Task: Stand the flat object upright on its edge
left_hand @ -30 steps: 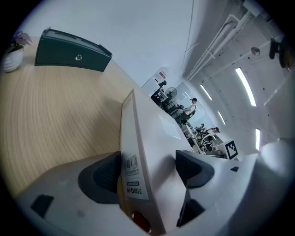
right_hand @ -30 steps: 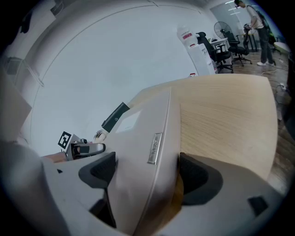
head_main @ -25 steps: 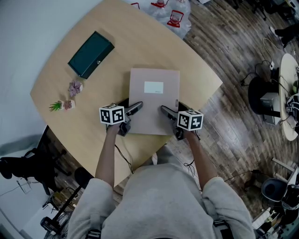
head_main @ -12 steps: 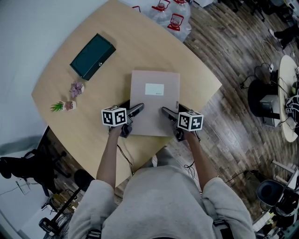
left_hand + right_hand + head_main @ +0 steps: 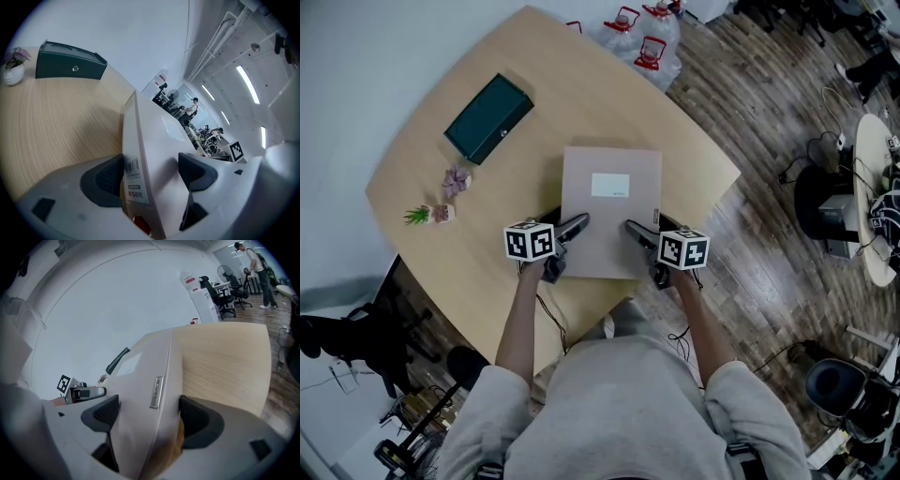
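Head view: left gripper [image 5: 576,225] and right gripper [image 5: 634,229] each clamp a near corner of the flat grey box [image 5: 610,217] by the table's [image 5: 487,246] near edge.

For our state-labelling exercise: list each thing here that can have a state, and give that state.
file box: lying on its broad face, not upright.
left gripper: shut on the file box's near left corner.
right gripper: shut on its near right corner.
green case: closed, lying flat.
small potted plant: upright.
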### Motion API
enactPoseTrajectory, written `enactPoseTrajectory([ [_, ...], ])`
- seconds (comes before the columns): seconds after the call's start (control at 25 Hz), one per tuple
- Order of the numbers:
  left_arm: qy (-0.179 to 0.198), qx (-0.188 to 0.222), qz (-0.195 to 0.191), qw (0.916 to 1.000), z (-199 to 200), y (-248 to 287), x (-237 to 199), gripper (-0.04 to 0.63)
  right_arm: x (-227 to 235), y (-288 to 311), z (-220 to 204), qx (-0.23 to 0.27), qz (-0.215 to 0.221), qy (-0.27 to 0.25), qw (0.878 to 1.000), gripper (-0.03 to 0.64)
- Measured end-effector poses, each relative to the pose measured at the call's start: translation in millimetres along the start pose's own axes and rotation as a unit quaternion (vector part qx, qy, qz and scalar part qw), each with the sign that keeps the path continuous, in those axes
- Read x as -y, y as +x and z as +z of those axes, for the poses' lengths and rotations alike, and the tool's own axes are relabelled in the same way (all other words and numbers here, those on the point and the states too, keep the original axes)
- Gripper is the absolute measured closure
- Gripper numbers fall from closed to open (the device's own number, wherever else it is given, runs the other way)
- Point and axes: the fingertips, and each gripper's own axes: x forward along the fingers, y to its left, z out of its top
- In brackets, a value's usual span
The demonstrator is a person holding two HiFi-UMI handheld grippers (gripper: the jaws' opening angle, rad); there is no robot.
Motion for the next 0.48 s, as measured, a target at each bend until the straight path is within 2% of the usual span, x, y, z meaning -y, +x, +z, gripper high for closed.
enactPoseTrajectory([
  [0.24, 0.024, 0.007, 0.002, 0.9997, 6, -9, 12, 0.253, -9, -10, 5, 0.012, 0.004, -0.014, 1.000, 0.204],
  [0.48, 0.032, 0.023, 0.002, 0.9992, 9, -20, 20, 0.253, -18, -18, 9, 0.024, 0.007, -0.027, 0.999, 0.206],
])
